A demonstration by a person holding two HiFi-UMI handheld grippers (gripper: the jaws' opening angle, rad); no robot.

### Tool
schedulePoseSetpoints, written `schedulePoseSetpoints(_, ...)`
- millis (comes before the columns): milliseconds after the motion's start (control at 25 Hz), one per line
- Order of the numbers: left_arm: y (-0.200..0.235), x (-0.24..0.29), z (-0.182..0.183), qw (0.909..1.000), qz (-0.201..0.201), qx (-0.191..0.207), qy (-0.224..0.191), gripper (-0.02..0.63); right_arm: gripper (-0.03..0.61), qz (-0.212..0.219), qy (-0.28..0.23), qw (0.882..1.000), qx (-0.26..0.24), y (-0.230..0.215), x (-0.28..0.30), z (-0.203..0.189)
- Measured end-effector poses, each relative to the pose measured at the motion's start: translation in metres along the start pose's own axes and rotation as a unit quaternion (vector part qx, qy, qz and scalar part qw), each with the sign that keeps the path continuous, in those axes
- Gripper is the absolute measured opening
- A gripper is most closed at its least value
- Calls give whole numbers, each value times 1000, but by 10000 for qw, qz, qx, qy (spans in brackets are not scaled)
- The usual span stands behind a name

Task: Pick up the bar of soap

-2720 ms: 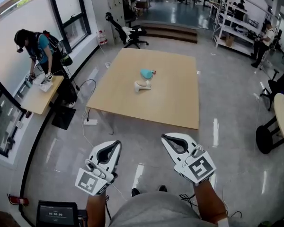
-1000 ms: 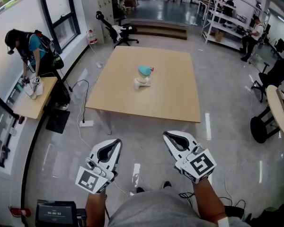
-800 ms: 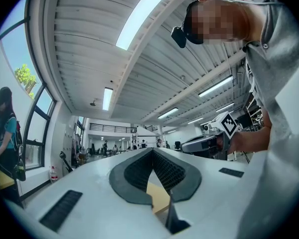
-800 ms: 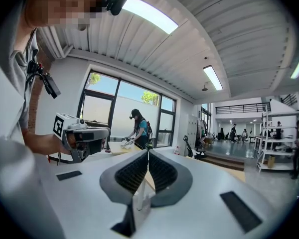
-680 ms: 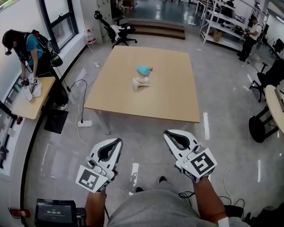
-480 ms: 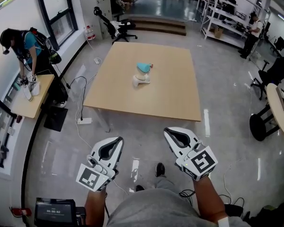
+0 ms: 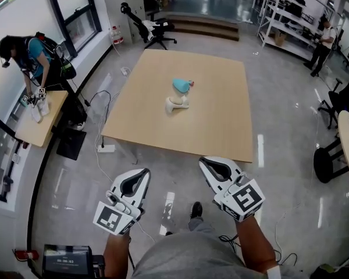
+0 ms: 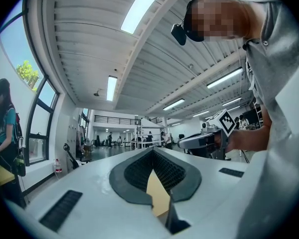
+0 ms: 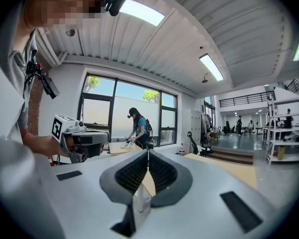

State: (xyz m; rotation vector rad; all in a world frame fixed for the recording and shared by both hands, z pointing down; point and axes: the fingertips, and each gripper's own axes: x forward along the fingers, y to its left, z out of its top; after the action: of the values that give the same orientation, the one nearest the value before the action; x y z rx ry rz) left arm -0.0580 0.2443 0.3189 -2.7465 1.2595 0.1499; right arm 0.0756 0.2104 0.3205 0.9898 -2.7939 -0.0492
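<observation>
Glossy grey floor lies between you and the square light-wood desk
Your left gripper and right gripper hover over the floor short of the desk's near edge, jaws clenched on nothing. Near the desk's middle a teal lump and a cream-white piece lie just beside each other, well apart from both grippers; which is the bar of soap is too small to tell

The person has walked closer to the tabletop, which now takes up more of the head view, its near edge level with the tip of the right gripper. One shoe has stepped forward at lower centre, and the far steps have slid toward the top edge.
</observation>
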Motion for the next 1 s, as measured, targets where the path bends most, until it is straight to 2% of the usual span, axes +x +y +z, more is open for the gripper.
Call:
schedulePoseSetpoints(280,26,90,-8,9993,332,38,162,6,8,385,-18,9992,88,-92,31,0)
schedulePoseSetpoints(560,39,161,-23,9983,510,57,283,6,8,698,-70,9975,52,-159,50,-3)
schedulePoseSetpoints(760,48,192,-32,9978,500,13,433,6,8,750,-42,9970,208,-190,61,-9)
schedulePoseSetpoints(1000,85,215,-54,9975,430,-132,547,6,8,719,86,9967,359,-213,99,-25)
